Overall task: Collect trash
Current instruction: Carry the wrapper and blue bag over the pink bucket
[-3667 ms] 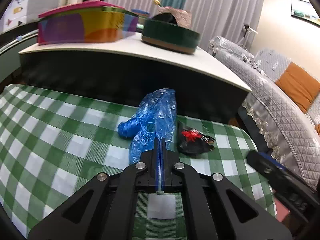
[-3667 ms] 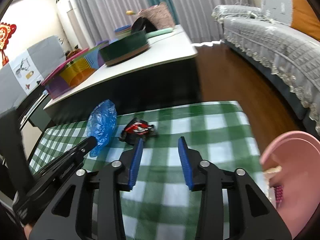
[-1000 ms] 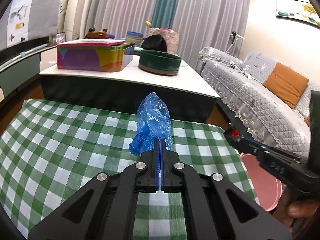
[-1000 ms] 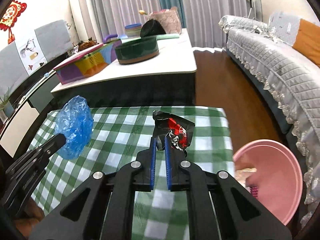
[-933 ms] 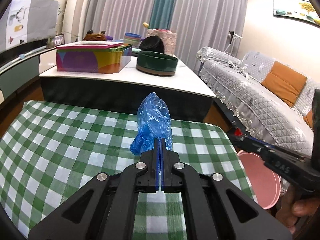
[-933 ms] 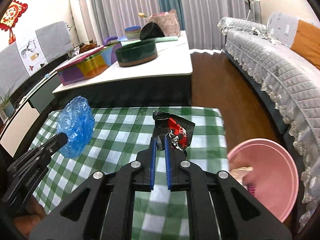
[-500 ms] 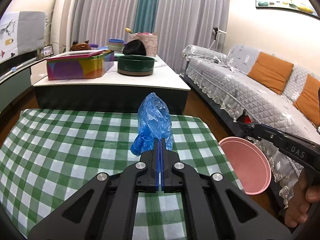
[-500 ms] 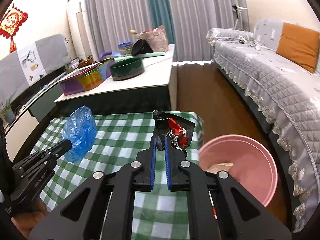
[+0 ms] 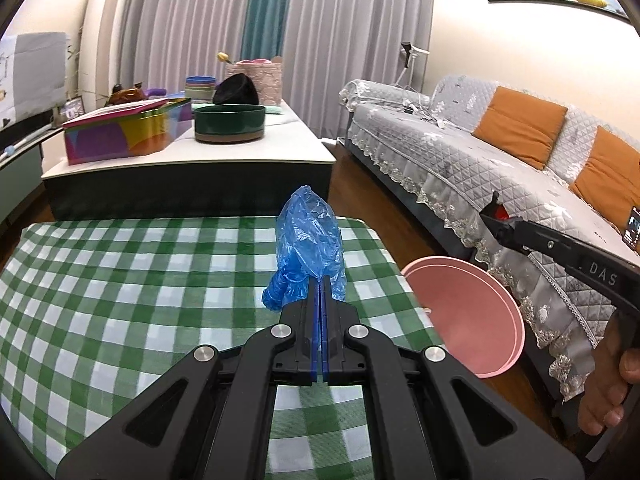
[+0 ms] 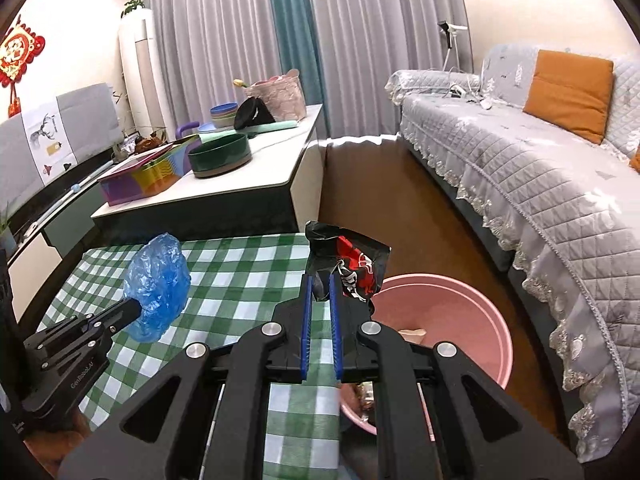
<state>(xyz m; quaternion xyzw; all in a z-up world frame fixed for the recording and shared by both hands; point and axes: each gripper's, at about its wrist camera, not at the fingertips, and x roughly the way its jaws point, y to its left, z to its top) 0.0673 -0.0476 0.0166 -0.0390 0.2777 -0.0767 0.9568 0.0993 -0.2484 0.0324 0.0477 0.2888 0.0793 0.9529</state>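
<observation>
Since 0.5 s ago both tools have lifted slightly: the left tool point(image 9: 319, 288) stays clamped on the blue plastic bag point(image 9: 308, 248) above the checked bench point(image 9: 120, 280), the right tool point(image 10: 320, 286) keeps gripping the black-red wrapper point(image 10: 352, 264) near the pink bin point(image 10: 472, 320)'s rim

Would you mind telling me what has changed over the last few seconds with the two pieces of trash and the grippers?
The right gripper, open earlier, closed on the black-and-red snack wrapper and lifted it off the green checked tablecloth toward the pink plastic bin. The left gripper raised the crumpled blue plastic bag off the cloth. Its grip on the bag is unchanged.
</observation>
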